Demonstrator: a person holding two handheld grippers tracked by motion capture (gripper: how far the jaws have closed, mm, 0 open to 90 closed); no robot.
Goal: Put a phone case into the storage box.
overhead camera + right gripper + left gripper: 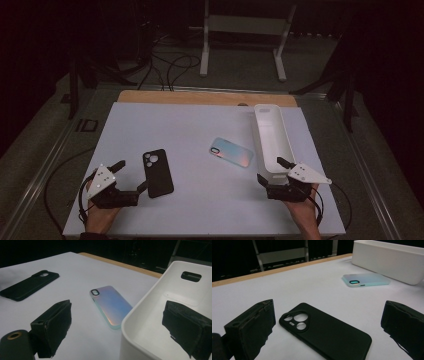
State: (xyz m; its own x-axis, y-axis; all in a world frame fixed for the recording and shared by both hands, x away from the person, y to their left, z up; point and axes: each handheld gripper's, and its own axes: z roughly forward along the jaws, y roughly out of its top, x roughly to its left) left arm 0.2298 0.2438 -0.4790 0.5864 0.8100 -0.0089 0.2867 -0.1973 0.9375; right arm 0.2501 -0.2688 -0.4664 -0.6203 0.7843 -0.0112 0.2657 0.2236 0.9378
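A black phone case [158,173] lies camera-holes up on the white table [190,125], front left. My left gripper [132,174] is open just left of it; in the left gripper view the black case [324,332] lies between the spread jaws of the left gripper [328,315]. An iridescent phone case [231,152] rests mid-table, beside a long white bin [271,140]. My right gripper [270,169] is open at the bin's near end. In the right gripper view the right gripper [120,325] straddles the bin's near corner [140,305], with the iridescent case [110,305] ahead.
A wooden strip [205,97] runs along the table's far edge. Behind it stand a white metal frame [245,30] and floor cables [170,65]. Metal rails [65,140] flank the table. The bin holds nothing visible.
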